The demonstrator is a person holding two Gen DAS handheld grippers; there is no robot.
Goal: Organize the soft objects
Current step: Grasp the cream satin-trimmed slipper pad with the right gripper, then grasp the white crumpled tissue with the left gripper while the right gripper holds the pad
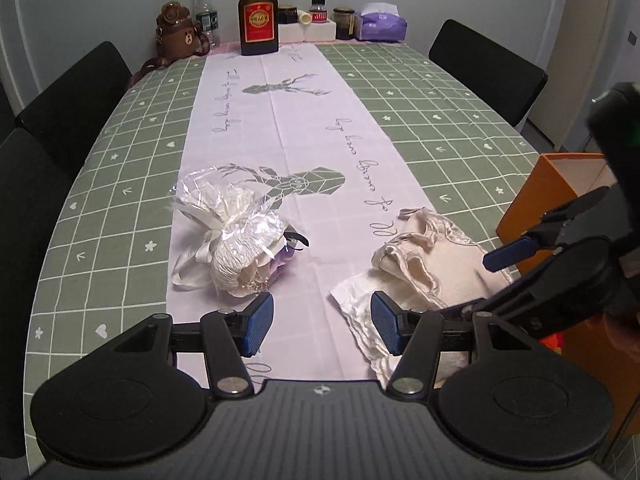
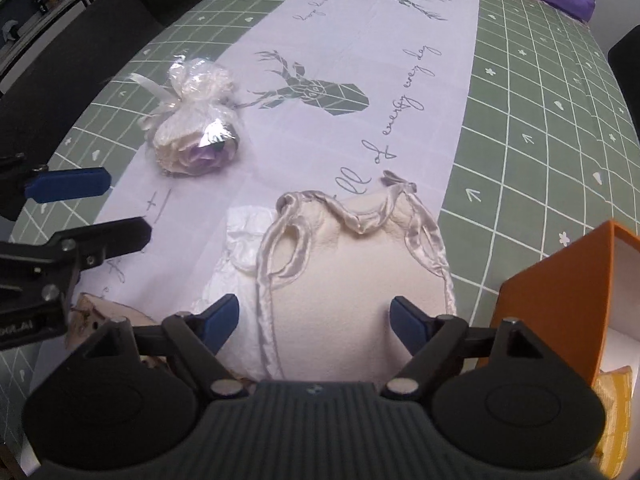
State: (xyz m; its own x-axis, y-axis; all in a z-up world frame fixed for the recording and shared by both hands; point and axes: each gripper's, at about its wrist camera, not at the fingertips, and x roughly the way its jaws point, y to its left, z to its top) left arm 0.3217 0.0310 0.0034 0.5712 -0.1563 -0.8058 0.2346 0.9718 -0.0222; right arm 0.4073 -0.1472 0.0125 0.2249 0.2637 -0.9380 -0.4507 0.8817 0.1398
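A cream drawstring pouch (image 2: pixel 344 280) with satin cords lies on a white cloth (image 2: pixel 236 256) near the table's front; it also shows in the left wrist view (image 1: pixel 436 256). A cellophane-wrapped bundle of cream and purple soft items (image 1: pixel 236 240) lies to its left, and shows in the right wrist view (image 2: pixel 196 128). My left gripper (image 1: pixel 322 326) is open and empty, low over the table between bundle and pouch. My right gripper (image 2: pixel 314 320) is open and empty, its fingers either side of the pouch's near end, just above it.
An open orange box (image 2: pixel 560 296) stands at the right table edge, something yellow (image 2: pixel 616 400) beside it. A liquor bottle (image 1: pixel 258 12), water bottle (image 1: pixel 206 10), bear figure (image 1: pixel 176 32), jars and a purple tissue pack (image 1: pixel 382 22) line the far end. Black chairs (image 1: pixel 76 92) flank the table.
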